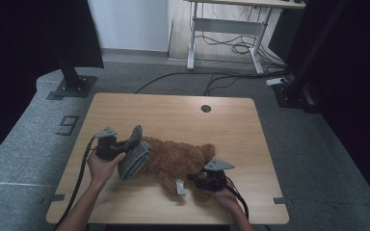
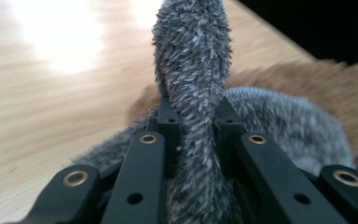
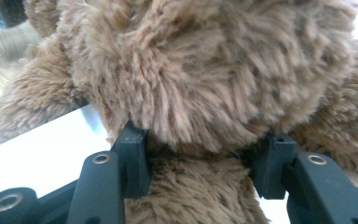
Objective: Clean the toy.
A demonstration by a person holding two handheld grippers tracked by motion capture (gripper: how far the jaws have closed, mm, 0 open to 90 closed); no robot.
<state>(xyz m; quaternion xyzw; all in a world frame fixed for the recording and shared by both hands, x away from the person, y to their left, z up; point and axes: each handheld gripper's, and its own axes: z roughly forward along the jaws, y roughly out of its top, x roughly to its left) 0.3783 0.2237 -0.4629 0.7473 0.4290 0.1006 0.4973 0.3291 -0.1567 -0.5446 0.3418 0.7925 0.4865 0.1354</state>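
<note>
A wooden table (image 1: 125, 110) with a cable hole (image 1: 205, 108); behind it, a white desk frame (image 1: 224, 29) over floor cables (image 1: 231, 48).

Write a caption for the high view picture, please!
Two grippers tug a grey sock on a brown teddy.

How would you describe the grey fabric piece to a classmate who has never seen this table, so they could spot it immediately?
Start at the wooden table and find the brown plush toy lying near its front edge. At the toy's left end sits the grey fuzzy cloth, pinched between the jaws of the left gripper. Its grey colour sets it apart from the brown fur beside it.
</note>
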